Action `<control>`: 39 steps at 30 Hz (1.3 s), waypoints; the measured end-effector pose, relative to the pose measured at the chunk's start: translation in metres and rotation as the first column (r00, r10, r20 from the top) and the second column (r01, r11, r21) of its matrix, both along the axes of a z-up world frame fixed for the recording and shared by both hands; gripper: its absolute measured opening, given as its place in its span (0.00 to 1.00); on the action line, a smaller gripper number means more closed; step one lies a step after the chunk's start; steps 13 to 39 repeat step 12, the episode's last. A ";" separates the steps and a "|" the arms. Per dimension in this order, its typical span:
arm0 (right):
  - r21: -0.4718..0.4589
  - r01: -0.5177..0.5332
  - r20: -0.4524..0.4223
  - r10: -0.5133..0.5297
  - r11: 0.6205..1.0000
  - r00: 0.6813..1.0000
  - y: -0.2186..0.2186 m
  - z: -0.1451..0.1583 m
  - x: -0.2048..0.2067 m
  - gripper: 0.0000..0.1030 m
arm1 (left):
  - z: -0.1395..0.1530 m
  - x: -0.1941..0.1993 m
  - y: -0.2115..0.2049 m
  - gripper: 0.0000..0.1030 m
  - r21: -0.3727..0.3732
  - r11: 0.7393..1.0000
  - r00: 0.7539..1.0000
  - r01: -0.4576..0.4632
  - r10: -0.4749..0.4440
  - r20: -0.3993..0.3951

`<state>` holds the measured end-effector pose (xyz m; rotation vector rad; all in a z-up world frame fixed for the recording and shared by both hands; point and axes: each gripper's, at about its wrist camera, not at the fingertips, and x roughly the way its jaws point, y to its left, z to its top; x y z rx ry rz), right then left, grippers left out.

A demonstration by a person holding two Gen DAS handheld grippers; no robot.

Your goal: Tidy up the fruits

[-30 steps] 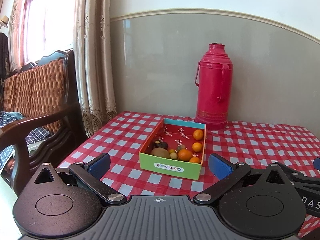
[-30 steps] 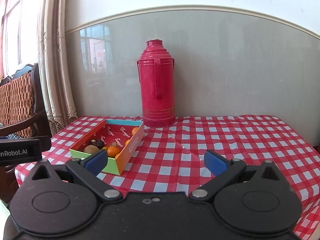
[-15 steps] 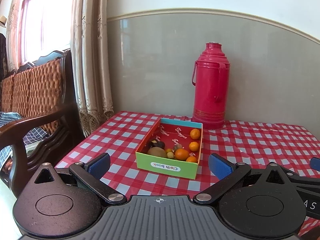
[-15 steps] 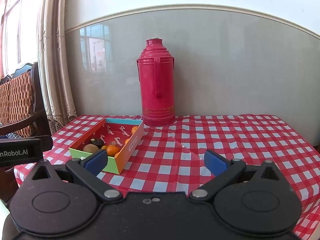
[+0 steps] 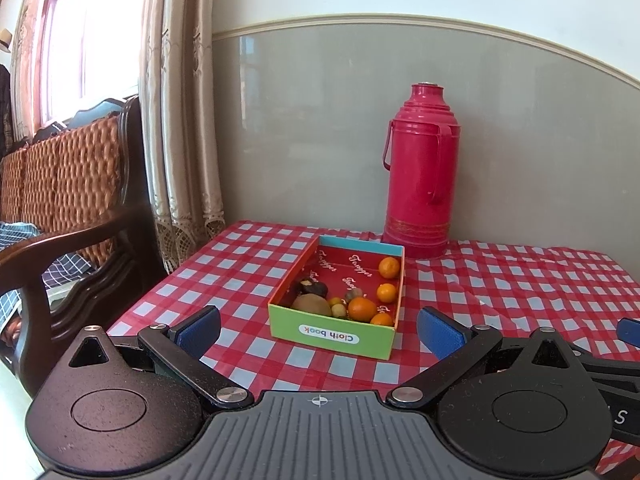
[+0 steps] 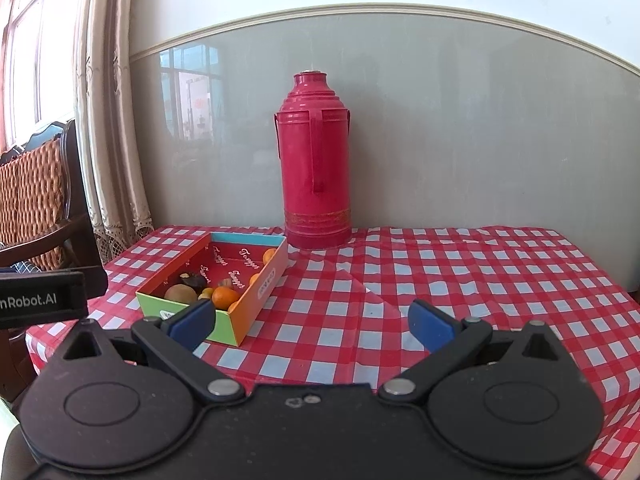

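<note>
Both tools are hanging low at the near edge of the surface (image 6: 440,272): the left tool (image 5: 318,326) and the right tool (image 6: 310,320) are each sitting spread wide, gripping nothing. The fruit box (image 5: 336,334) is lying beside the red thermos (image 5: 420,176), holding oranges (image 5: 361,309) and a kiwi (image 5: 310,305).

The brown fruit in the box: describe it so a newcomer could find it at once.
On the red checked tablecloth, in front of the red thermos, sits an open box with a green front wall. The brown fruit lies in its near left corner, dull, and larger than the small oranges beside it.
</note>
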<state>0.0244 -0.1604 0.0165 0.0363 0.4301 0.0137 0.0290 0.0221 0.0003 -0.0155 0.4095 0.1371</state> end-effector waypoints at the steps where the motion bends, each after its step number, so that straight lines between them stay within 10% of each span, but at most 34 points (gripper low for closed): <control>1: 0.001 -0.001 -0.002 0.001 1.000 1.000 0.000 0.000 0.001 0.95 | 0.000 0.001 -0.001 1.00 0.000 1.000 1.000 0.003 -0.003 0.000; 39: -0.008 -0.012 -0.014 0.012 1.000 1.000 0.002 -0.005 0.012 0.94 | -0.007 0.015 -0.006 1.00 -0.006 1.000 1.000 0.017 -0.017 0.006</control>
